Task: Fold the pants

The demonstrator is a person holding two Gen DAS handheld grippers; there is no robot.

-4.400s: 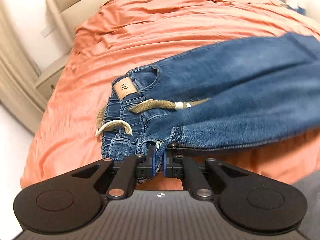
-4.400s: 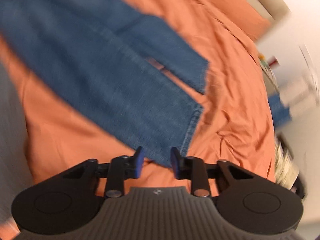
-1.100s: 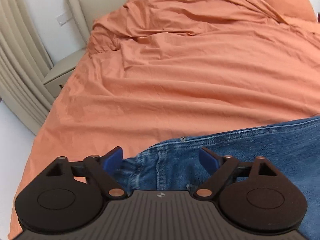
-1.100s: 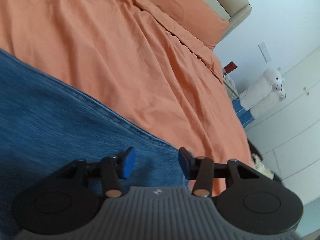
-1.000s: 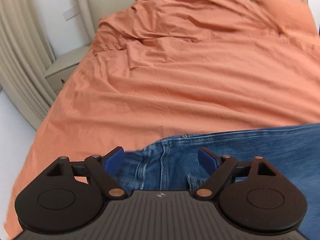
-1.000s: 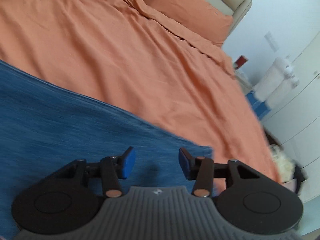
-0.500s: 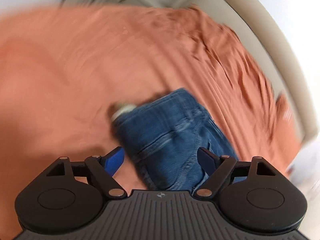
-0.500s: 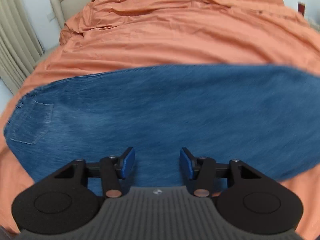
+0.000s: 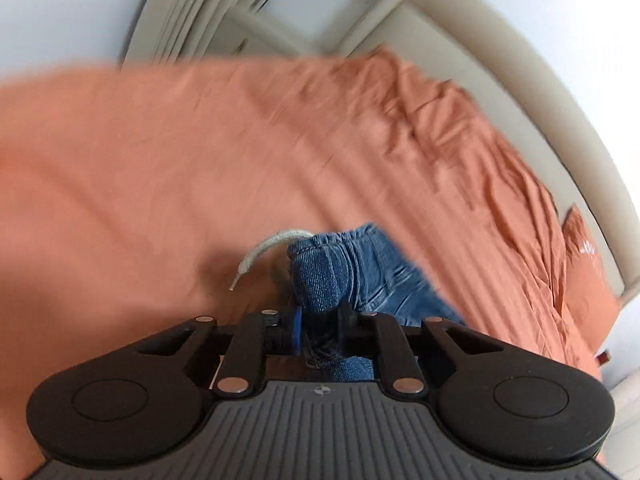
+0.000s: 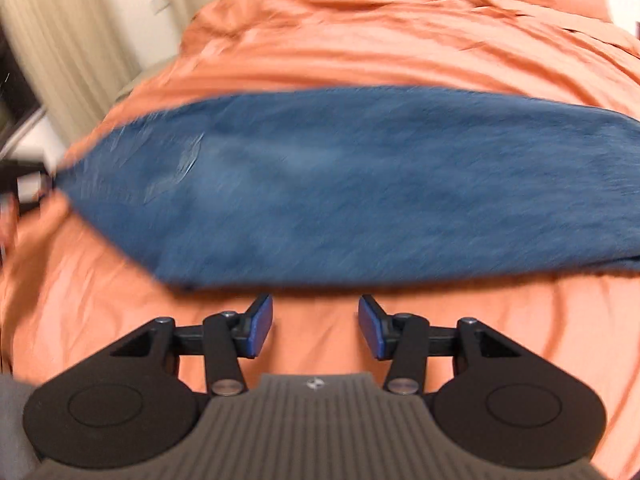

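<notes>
Clamping now on a bunched fold of the blue denim pants (image 9: pixel 340 276) at the waistband end: left gripper (image 9: pixel 320 330), jaws just drawn in from full spread half a second back, blue pads pressed against the cloth on both sides. Marks the start of a fresh fold stroke, by judgement, with the waist end ready to be carried over the legs. Trailing just beyond the pinch, a pale woven drawstring (image 9: pixel 272 248), loose on the orange bedsheet (image 9: pixel 160 160).

Standing part open and empty over bare sheet: right gripper (image 10: pixel 316 326), spread unchanged over the last second, nothing between the pads. Lying just ahead of it, the denim pants (image 10: pixel 340 184) as one long flat band across the bed, already doubled leg on leg by appearance, near edge short of the fingertips.

Blurred throughout by motion in both views. Hidden under the left gripper: depth of the pinch and number of layers caught. Cut off at the right frame edge: the hem end. Farther back, beige padded headboard (image 9: pixel 500 72) and pale pleated curtain (image 10: pixel 60 28), soft but recognisable.
</notes>
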